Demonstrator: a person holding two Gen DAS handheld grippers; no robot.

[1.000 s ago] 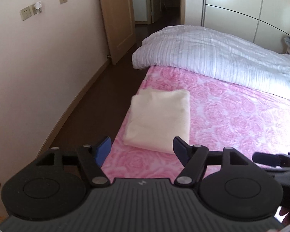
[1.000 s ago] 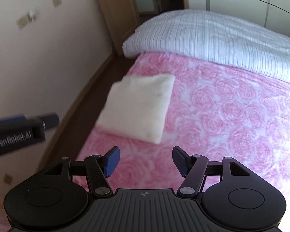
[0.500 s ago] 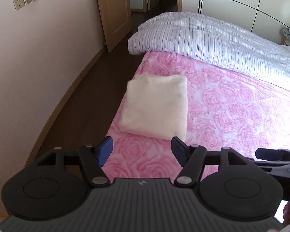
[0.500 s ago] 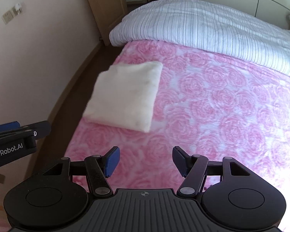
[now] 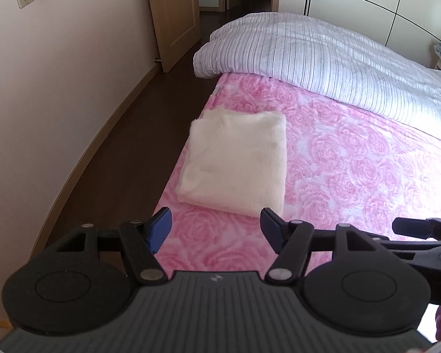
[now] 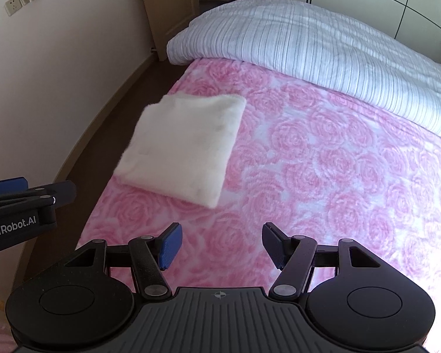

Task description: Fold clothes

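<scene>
Cream, fluffy fabric folded into a neat rectangular pad [image 5: 235, 164] lies flat on the pink rose-patterned bed cover [image 5: 352, 158], close to the bed's left edge, short of the rumpled white striped duvet [image 5: 323, 56]. That is how the task wants a garment to end up; whether more pieces wait out of sight I cannot tell.

Over the last second both my views have pulled up and back: the pad sits further down the frame and more of the bed cover shows beyond it. I read that as backing off from a finished fold, though it would equally suit lining up one more tuck.

My left claw [image 5: 216, 226] has its jaws spread wide with nothing between them, held above the cover just short of the pad. My right claw [image 6: 220, 244] is likewise wide apart and empty, over bare cover to the pad's right.
</scene>
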